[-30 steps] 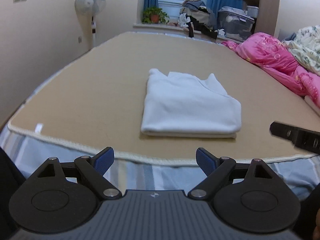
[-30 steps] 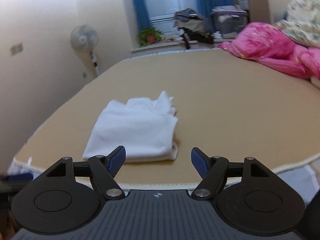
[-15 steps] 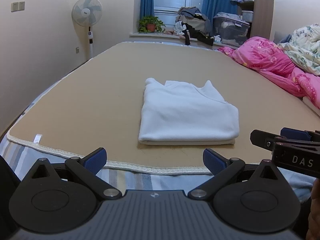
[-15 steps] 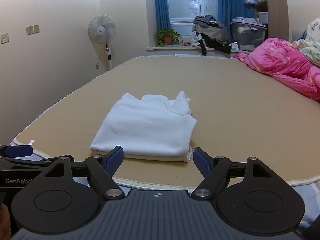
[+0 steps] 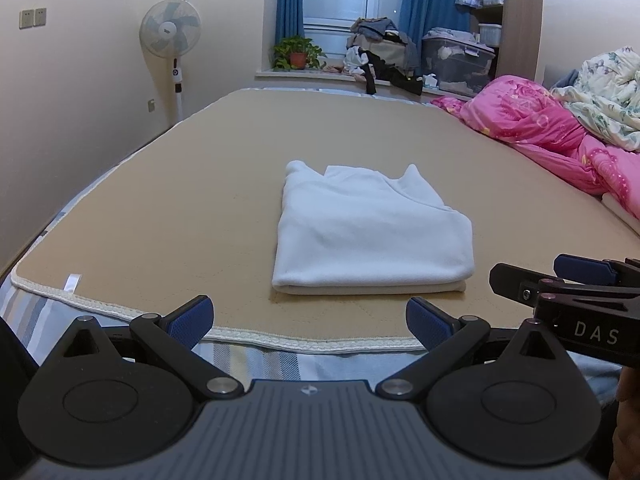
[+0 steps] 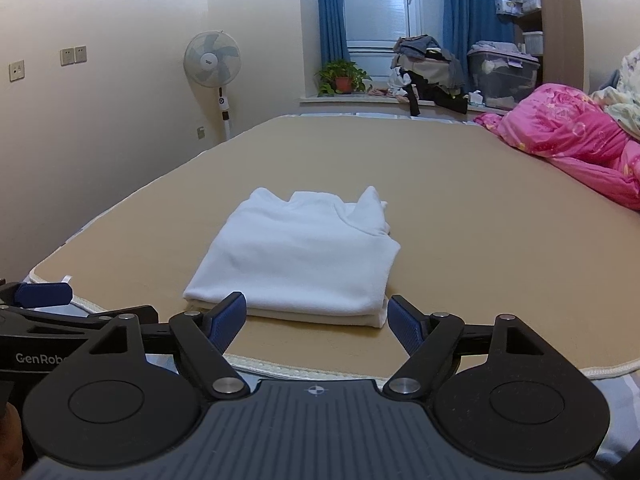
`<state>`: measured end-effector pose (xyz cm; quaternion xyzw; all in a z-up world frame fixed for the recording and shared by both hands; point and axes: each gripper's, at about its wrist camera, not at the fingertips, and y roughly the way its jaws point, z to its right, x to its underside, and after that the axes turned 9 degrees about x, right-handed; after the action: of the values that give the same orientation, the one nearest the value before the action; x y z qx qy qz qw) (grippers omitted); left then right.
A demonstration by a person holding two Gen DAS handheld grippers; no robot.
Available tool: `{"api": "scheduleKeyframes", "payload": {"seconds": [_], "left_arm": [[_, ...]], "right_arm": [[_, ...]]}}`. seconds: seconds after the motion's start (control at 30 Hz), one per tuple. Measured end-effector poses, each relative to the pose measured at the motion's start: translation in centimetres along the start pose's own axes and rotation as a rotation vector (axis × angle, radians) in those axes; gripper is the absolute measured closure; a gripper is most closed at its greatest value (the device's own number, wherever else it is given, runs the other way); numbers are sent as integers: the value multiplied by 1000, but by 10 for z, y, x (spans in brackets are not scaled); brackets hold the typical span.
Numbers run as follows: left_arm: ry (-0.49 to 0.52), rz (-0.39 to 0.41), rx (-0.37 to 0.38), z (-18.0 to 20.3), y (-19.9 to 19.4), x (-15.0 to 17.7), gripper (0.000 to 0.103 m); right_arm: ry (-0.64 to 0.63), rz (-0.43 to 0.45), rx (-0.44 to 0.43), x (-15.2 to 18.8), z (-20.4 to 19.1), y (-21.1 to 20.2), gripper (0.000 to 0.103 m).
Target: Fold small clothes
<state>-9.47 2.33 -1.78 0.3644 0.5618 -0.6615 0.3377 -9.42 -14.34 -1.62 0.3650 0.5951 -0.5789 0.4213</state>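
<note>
A white garment point(image 5: 372, 232) lies folded into a neat rectangle on the tan mat point(image 5: 160, 216), near its front edge; it also shows in the right wrist view point(image 6: 300, 260). My left gripper point(image 5: 308, 320) is open and empty, held back over the mat's front edge, short of the garment. My right gripper point(image 6: 316, 322) is open and empty, just in front of the garment's near edge. The right gripper shows at the right of the left wrist view point(image 5: 568, 284); the left gripper shows at the left of the right wrist view point(image 6: 40, 300).
A pink quilt point(image 5: 540, 128) and a floral blanket point(image 5: 604, 96) are piled at the mat's right. A standing fan point(image 5: 170, 36) is by the left wall. A windowsill at the back holds a potted plant point(image 5: 298, 52), clothes and a storage box. Striped bedding point(image 5: 256, 360) lies below the mat edge.
Both grippers have drawn back and levelled, so the view rose. The left gripper's jaws opened wider. The garment has not moved.
</note>
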Motion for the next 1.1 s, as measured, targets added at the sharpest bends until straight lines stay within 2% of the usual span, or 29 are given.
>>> {"api": "scheduleKeyframes", "payload": {"seconds": [1.1], "left_arm": [[8,9,18,-3,1,-1,1]], "right_arm": [[0,-3,1,0,-1,0,24]]}}
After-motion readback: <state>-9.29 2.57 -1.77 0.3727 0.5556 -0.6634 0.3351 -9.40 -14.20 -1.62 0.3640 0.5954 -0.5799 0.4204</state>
